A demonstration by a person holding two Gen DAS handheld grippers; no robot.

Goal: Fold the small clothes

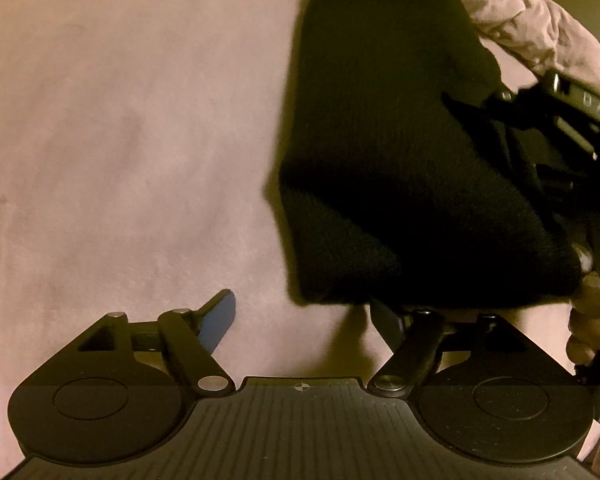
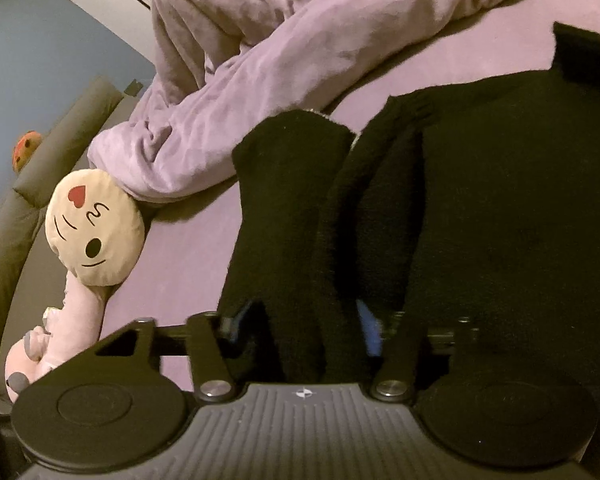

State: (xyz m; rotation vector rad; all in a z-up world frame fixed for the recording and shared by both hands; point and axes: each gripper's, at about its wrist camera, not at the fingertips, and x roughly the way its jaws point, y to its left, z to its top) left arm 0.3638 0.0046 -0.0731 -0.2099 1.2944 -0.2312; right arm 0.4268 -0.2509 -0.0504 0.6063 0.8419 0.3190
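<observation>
A black knit garment (image 1: pixel 400 168) lies on the lilac sheet (image 1: pixel 120 160), its near edge lifted and casting a shadow. My left gripper (image 1: pixel 300 316) is open just below that edge: its left pad (image 1: pixel 220 318) rests over bare sheet, and the right finger is tucked under the garment's hem. In the right wrist view the same garment (image 2: pixel 500 200) spreads to the right, and thick folds of it fill the gap of my right gripper (image 2: pixel 306 320), which is shut on them. The right gripper's body (image 1: pixel 572 120) and a person's fingers (image 1: pixel 592 320) show at the right edge.
A rumpled lilac blanket (image 2: pixel 260 80) lies heaped behind the garment. A plush toy with a cream face (image 2: pixel 94 228) lies at the left by a grey padded rail (image 2: pixel 60 140). Bare sheet stretches left of the garment.
</observation>
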